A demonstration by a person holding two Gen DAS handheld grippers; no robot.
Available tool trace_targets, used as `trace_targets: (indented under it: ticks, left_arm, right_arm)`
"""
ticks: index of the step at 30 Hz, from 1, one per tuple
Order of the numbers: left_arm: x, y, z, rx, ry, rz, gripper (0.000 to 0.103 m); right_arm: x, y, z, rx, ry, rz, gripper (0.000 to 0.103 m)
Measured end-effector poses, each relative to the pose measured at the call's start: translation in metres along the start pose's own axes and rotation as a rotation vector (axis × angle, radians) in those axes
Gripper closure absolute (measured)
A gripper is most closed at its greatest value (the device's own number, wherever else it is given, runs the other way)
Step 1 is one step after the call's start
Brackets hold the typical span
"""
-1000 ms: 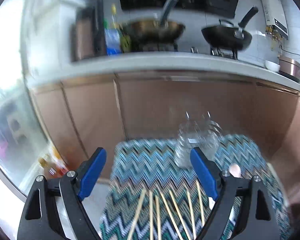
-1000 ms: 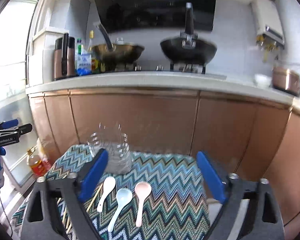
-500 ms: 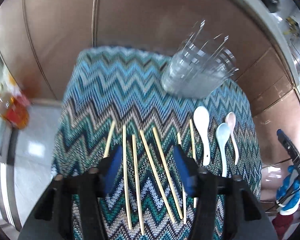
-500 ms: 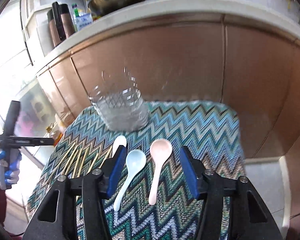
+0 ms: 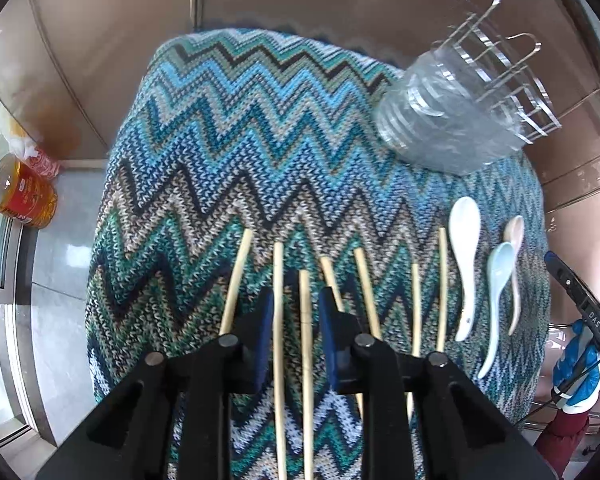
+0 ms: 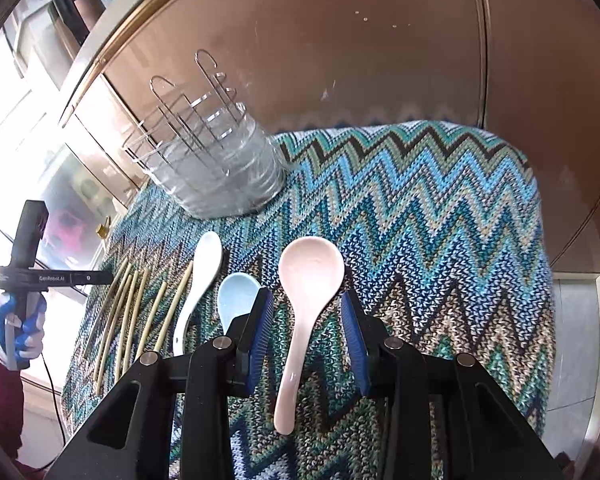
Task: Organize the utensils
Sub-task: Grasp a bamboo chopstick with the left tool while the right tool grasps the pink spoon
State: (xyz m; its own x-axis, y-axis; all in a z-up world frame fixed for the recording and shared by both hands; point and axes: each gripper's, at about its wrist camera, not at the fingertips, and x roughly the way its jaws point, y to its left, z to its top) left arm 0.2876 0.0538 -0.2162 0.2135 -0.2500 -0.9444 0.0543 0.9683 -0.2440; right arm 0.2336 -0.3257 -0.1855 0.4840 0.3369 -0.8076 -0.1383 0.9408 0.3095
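Both grippers have dropped low over the surface since a second ago — left gripper jaws half-spread around two chopsticks, right gripper jaws spread around the pink spoon — pickups look imminent.

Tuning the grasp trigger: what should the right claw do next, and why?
Probably close. The right claw is open and already straddles the handle of the pink spoon, which lies flat on the zigzag cloth. Closing should grip it before any lift toward the clear holder.
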Motion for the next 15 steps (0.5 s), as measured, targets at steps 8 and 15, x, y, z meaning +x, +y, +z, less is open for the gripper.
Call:
trace_targets:
  ticks: [8, 15]
  left_arm:
    - [0.019, 0.003, 0.011, 0.006, 0.043, 0.051, 0.09]
    - [0.034, -0.004, 0.015, 0.031, 0.067, 0.084, 0.092]
  right_arm:
    - [0.012, -0.01, 0.005, 0.0, 0.023, 0.005, 0.067]
    - [0.027, -0.023, 0.026, -0.011, 0.078, 0.042, 0.066]
